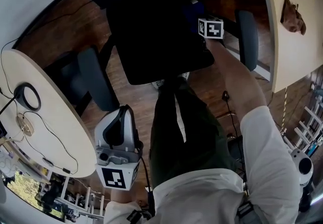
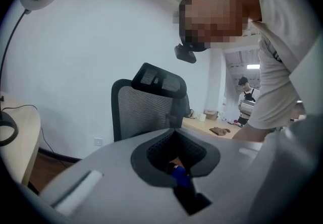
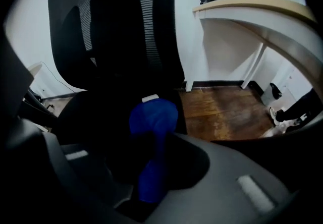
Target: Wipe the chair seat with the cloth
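Note:
The black chair seat (image 1: 161,51) fills the top middle of the head view and is very dark. My right gripper (image 1: 198,15) reaches over the seat's right part; its marker cube (image 1: 211,27) shows clearly. In the right gripper view the jaws (image 3: 151,177) are shut on a blue cloth (image 3: 154,119), which bunches out over the seat (image 3: 96,117) in front of the mesh backrest (image 3: 116,26). My left gripper (image 1: 120,121) is held back by my left side, off the chair, with its jaws together and nothing in them. Its own view points up past its jaws (image 2: 179,172) at a wall.
The chair's armrests (image 1: 96,84) (image 1: 248,39) flank the seat. A curved white desk (image 1: 50,132) with cables and a black ring (image 1: 28,96) lies at the left, another desk (image 1: 292,61) at the right. A second mesh chair (image 2: 146,107) appears in the left gripper view. The floor is wood.

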`<state>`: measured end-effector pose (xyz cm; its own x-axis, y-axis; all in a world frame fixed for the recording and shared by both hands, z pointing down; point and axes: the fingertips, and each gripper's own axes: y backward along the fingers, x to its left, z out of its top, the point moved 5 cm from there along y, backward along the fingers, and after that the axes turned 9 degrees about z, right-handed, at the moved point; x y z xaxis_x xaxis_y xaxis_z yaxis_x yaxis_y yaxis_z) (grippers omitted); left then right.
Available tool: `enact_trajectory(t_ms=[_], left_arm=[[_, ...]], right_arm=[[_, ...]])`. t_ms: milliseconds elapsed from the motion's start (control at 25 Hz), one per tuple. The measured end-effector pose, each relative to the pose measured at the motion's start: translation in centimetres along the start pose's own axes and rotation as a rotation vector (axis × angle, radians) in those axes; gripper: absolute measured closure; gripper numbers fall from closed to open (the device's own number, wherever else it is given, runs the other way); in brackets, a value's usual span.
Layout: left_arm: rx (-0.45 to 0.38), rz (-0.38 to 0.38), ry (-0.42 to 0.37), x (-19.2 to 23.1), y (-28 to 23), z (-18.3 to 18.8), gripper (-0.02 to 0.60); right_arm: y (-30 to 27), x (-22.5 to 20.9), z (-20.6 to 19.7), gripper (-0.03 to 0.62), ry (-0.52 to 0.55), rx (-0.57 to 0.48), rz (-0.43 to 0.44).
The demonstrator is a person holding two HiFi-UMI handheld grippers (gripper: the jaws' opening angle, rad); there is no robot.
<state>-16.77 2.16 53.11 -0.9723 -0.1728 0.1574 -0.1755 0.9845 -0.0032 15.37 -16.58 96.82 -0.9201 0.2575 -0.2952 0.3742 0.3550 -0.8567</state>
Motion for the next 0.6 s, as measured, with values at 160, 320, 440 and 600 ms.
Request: enact_trajectory(t_ms=[160, 320, 440, 600], left_arm=[[-0.013, -0.028, 0.008, -1.4, 0.0, -0.3, 0.448], [-0.061, -0.069, -0.038, -1.8, 0.2, 1.1, 0.448], [-0.052, -0.059, -0.038, -1.3, 0.8, 1.2, 0.448], [-0.050, -0.024, -0.024, -0.6, 1.9, 1.0, 0.448]], right_arm=[[0.4, -0.4, -0.4, 0.522, 0.005, -0.013, 0.014], [0.8, 6.8, 0.7, 0.522, 0.042, -0.086, 0.169], [0.4, 16.4, -0.9, 0.522, 0.059, -0.095, 0.361], [-2.1, 28.4, -6.2, 0.521, 0.064, -0.001, 0.554]])
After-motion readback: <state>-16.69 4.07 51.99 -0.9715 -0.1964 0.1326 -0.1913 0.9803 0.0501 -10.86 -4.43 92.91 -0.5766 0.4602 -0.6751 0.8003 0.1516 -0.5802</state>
